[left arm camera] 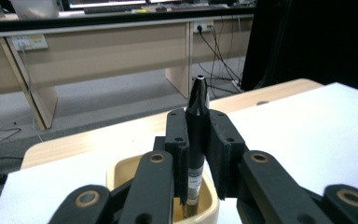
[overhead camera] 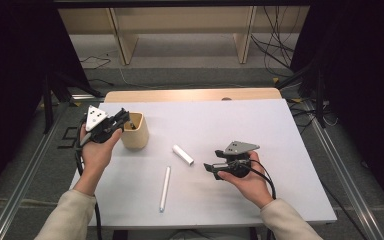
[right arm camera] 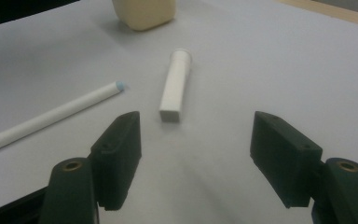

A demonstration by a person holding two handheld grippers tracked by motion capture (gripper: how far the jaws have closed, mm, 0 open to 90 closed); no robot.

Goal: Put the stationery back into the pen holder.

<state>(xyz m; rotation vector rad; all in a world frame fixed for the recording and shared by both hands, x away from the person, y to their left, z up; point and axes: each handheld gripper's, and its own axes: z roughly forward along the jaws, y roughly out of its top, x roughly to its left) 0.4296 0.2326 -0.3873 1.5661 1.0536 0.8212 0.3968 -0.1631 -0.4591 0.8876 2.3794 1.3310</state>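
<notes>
My left gripper (left arm camera: 197,140) is shut on a black pen (left arm camera: 197,107) that stands upright, its lower end inside a cream cup (left arm camera: 121,175). From above, the left gripper (overhead camera: 124,121) hangs over the cup (overhead camera: 135,134) at the table's left. My right gripper (right arm camera: 196,154) stands open, nothing between its jaws. Just ahead of it lies a short white cap (right arm camera: 175,88), and a long white pen (right arm camera: 51,116) lies to its left. In the high view the right gripper (overhead camera: 211,168) sits right of the cap (overhead camera: 183,154) and the white pen (overhead camera: 165,188).
The white tabletop (overhead camera: 240,125) has a wooden edge (overhead camera: 190,95) at the back. Beyond it stand wooden benches (overhead camera: 180,30) and loose cables (overhead camera: 275,45) on the floor. Metal rails (overhead camera: 350,185) run along both sides of the table.
</notes>
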